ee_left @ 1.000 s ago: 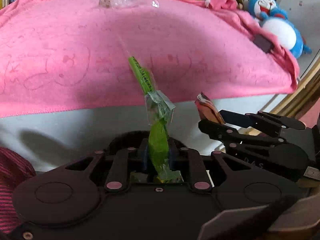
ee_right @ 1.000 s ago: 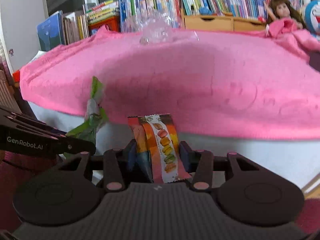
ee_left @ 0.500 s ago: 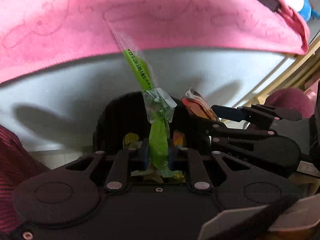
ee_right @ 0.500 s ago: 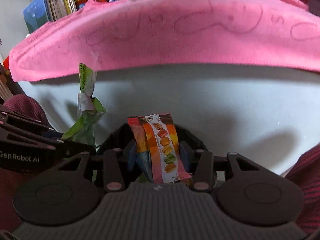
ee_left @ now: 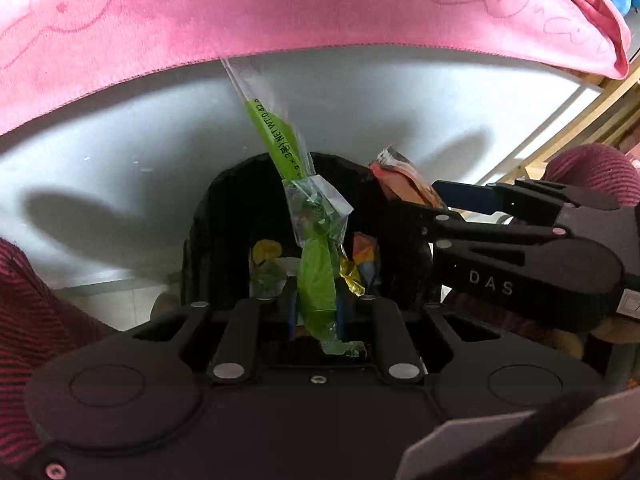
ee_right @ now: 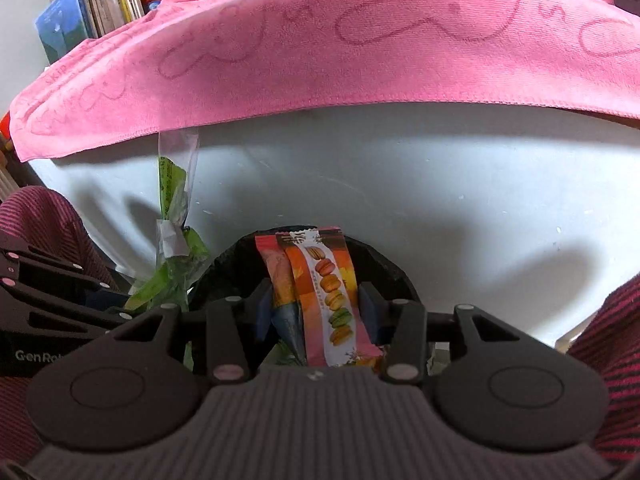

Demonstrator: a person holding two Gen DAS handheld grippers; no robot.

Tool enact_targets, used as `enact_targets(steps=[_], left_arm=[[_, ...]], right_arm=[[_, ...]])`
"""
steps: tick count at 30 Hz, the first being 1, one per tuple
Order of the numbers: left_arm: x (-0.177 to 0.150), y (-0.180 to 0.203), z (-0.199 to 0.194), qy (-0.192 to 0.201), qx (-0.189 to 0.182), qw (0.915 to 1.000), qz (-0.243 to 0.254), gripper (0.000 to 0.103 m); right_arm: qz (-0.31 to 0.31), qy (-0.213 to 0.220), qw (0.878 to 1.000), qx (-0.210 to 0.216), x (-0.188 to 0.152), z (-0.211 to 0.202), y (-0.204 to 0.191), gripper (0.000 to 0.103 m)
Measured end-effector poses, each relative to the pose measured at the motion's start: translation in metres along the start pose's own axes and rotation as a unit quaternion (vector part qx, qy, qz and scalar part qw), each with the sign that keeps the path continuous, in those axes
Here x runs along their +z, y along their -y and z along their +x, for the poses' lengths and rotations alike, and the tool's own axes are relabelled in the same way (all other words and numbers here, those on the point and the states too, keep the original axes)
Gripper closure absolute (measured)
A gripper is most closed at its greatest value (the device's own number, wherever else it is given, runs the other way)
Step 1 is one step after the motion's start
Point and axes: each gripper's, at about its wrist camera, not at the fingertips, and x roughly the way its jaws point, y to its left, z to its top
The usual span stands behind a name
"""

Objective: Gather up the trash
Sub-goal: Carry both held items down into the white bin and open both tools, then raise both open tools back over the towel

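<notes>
Fingers [ee_left: 291, 312] of the left gripper [ee_left: 316, 312] clamp a green wrapper [ee_left: 318, 280], and the right gripper [ee_right: 316, 312] pinches a macaron wrapper [ee_right: 328, 300].

In the left wrist view the green wrapper stands up from between the narrow jaws, its clear, printed end slanting toward the pink towel [ee_left: 280, 12] that overhangs a white table edge [ee_left: 120, 152]. Right below the gripper sits a black bin [ee_left: 224, 232] with scraps of coloured wrapping visible inside. The right gripper comes in from the right over the bin's rim. In the right wrist view the macaron wrapper stands upright between the blue pads, over the same bin, and books [ee_right: 100, 4] stand behind the towel.
</notes>
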Motion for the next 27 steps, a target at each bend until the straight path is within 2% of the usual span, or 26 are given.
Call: enact_targets(steps=[24, 27], left_arm=[[0.0027, 0.0029, 0.0097, -0.016, 0.006, 0.9998, 0.005, 0.081], [0.0027, 0.003, 0.009, -0.013, 0.009, 0.9999, 0.005, 0.071]], right_arm=[[0.007, -0.005, 1.0, 0.0, 0.0017, 0.0079, 0.0022, 0.046], [0.01, -0.005, 1.0, 0.002, 0.0019, 0.0077, 0.0043, 0.038]])
